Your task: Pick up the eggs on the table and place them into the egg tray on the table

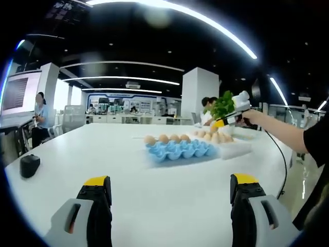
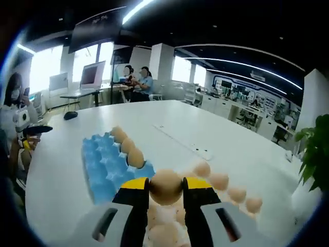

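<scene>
A blue egg tray lies on the white table with several brown eggs along its far row. Loose eggs lie on a white sheet right of it. My left gripper is open, low over the near table, nothing between its fingers. My right gripper, held by a person's arm, hovers above the loose eggs. In the right gripper view, my right gripper is shut on a brown egg, above the loose eggs and just right of the blue tray.
A black mouse-like object rests at the table's left edge. A green plant stands near the loose eggs. A white strip lies mid-table. People sit at desks beyond; another person is at the left.
</scene>
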`<state>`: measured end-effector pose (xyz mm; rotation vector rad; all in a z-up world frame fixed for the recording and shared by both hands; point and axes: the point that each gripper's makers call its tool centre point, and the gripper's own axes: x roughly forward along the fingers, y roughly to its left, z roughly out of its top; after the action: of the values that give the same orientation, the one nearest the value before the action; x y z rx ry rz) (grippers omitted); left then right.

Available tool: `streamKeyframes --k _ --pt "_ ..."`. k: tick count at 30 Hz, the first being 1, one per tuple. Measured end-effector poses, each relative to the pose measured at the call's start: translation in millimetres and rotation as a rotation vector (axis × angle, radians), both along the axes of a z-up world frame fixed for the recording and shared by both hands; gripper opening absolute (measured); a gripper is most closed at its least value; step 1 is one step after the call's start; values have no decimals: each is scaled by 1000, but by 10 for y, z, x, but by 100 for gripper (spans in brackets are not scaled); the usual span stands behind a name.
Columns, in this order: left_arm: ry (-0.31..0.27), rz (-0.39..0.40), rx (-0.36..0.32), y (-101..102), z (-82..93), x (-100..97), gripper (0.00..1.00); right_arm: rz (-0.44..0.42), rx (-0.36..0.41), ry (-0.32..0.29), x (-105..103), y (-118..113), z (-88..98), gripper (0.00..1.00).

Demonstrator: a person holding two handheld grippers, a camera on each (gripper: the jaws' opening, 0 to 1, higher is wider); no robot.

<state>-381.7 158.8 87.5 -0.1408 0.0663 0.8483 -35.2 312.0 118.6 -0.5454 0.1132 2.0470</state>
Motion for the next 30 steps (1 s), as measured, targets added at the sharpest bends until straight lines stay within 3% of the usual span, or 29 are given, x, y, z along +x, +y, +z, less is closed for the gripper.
streamKeyframes --k 8,17,30 --pt "4 -1 1 24 -4 15 98 36 -36 -1 -237 184 -159 28" --pt "6 -7 0 27 -14 45 98 51 -109 -44 -490 344 -467 28" --pt "3 9 -5 39 -34 -29 98 36 -147 -52 -473 428 -588 28"
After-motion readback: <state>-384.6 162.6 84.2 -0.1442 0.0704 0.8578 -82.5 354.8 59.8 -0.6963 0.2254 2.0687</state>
